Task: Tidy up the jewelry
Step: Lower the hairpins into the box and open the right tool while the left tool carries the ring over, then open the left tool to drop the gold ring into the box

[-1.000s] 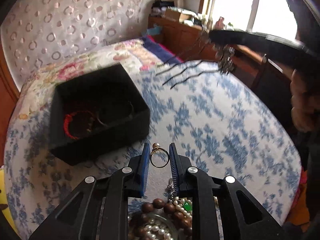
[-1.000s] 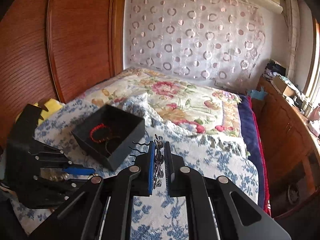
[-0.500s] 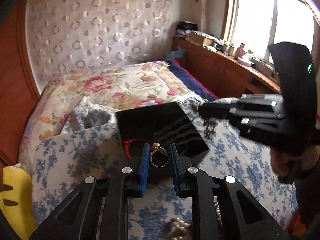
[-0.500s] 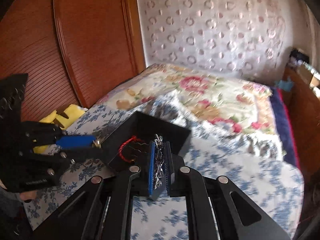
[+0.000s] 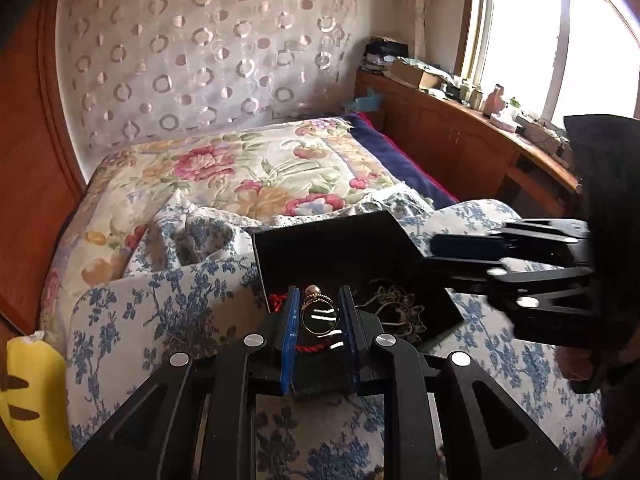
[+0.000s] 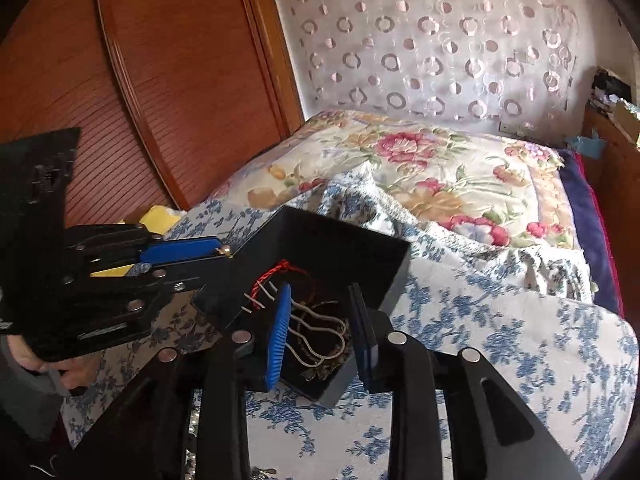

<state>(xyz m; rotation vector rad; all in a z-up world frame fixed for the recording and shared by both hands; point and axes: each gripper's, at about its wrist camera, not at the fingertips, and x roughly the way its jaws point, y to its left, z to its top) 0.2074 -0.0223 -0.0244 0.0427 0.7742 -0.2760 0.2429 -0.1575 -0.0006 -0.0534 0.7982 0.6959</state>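
Your right gripper point(image 6: 318, 330) fingers are opening over the open black box point(image 6: 380, 256), dropping the metal hair comb point(image 6: 316, 338), while your left gripper point(image 5: 319, 320) pinches the gold pearl ring point(image 5: 318, 312) to go in too.

Hair comb point(image 6: 316, 336) and cord bracelet point(image 6: 272, 276) inside box point(image 6: 340, 248) on bed point(image 6: 500, 340)

Left gripper point(image 5: 319, 316) clamped; right gripper point(image 6: 320, 322) jaws opening.

Red cord bracelet point(image 5: 316, 346) mostly hidden behind left tool point(image 5: 319, 316) fingers. Hair comb point(image 6: 316, 340) ornament end dark, shape unclear. Beads point(image 6: 192, 456) cut off at bottom edge. Windowsill clutter point(image 5: 476, 94) too small to identify.
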